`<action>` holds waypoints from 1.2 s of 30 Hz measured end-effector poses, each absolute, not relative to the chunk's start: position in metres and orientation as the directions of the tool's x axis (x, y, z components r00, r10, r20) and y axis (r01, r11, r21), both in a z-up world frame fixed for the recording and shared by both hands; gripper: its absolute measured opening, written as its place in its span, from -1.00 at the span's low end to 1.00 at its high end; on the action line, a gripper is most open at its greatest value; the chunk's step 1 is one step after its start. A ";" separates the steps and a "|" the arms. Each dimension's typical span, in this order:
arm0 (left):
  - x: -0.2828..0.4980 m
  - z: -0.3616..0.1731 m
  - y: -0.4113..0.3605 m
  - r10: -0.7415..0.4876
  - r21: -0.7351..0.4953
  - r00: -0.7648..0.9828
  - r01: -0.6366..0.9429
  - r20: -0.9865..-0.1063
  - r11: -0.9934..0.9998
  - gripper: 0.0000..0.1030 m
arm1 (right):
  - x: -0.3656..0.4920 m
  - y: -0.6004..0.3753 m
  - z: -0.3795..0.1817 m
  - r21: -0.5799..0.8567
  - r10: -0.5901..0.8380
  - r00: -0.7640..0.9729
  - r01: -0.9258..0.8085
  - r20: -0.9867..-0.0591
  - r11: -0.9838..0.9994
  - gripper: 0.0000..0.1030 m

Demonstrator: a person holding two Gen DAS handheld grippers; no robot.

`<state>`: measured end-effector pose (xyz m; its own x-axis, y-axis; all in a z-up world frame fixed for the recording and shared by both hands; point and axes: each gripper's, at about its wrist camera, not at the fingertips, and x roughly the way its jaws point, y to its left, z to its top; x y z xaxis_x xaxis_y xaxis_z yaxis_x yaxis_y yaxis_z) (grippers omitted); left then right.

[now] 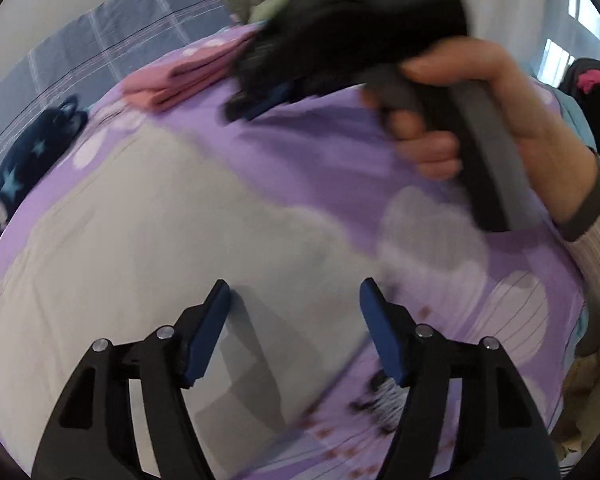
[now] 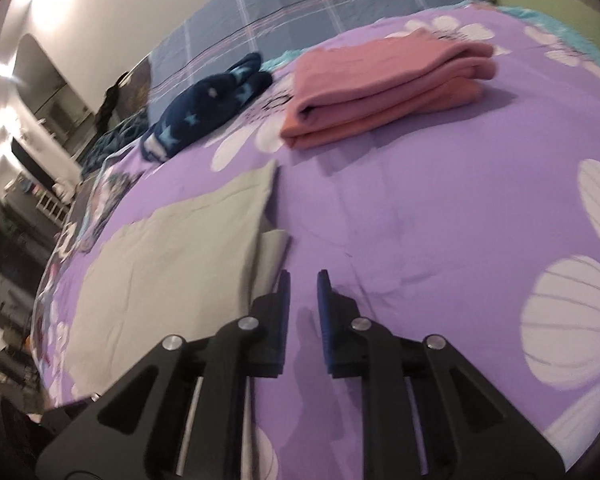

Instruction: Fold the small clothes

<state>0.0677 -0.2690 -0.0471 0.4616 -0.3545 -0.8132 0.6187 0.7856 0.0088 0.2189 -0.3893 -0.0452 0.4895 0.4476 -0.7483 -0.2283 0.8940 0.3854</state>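
Lying flat on the bed (image 2: pixel 420 220), the grey garment (image 2: pixel 172 248) looks light and limp; pinch its corner. Both grippers' jaws stand apart, empty.

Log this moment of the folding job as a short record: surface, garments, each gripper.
surface: purple floral bedspread
being folded: pale grey-green garment, lying flat, partly folded
finished: pink folded garment, stacked farther back
other item: navy star-print garment, bunched, left of the pink one
left gripper: open, nothing between its jaws, over the pale garment
right gripper: jaws narrowly apart, empty, beside the pale garment's right edge
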 end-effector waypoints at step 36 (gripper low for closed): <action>0.074 -0.060 -0.276 -0.457 -0.108 0.425 0.630 -0.781 0.769 -1.00 | 0.244 -0.364 -0.034 0.403 0.538 0.437 -0.367 -0.721 0.838 -0.83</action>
<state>0.0737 -0.2762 -0.0603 0.4249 -0.4574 -0.7812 0.6298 0.7692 -0.1078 0.2438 -0.3644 -0.0336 0.4368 0.5378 -0.7210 -0.3672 0.8384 0.4029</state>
